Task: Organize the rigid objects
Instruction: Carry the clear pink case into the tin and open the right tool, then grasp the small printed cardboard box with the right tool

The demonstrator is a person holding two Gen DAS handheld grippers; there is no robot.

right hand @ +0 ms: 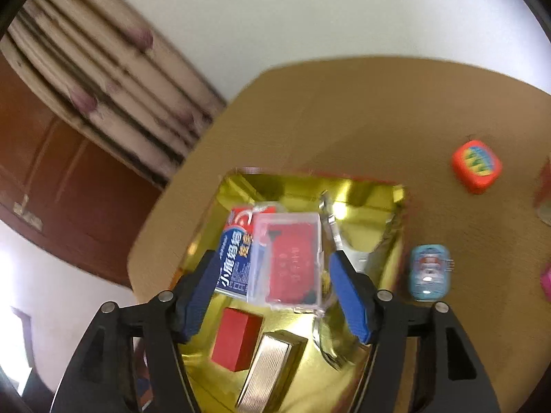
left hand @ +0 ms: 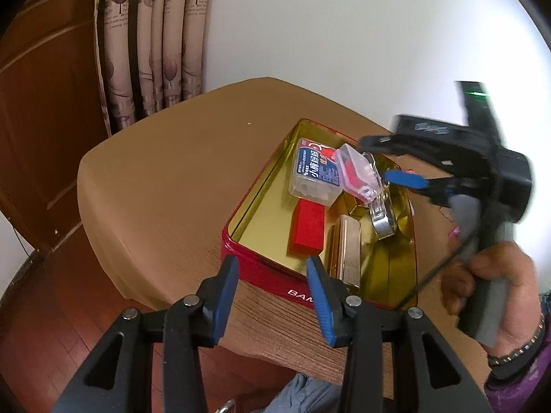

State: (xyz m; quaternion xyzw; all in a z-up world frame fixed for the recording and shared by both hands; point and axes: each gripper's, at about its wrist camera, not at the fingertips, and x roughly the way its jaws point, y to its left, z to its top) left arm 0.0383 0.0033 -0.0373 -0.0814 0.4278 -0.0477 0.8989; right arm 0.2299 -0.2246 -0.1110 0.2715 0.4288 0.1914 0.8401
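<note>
**Crowded tin, open table to its left**

We see the red tin [left hand: 261,272] packed along its right half: a clear case [left hand: 356,172] lies atop a labelled box [left hand: 315,172], with a red block [left hand: 307,227], a gold bar [left hand: 344,251] and metal clippers [left hand: 382,216] just beside. The tin's left floor lies bare. We find the table [left hand: 165,179] clear at centre-left of the left wrist view.

Right tongs [left hand: 409,175] blurred; pink thing [right hand: 546,280] cut off.
</note>
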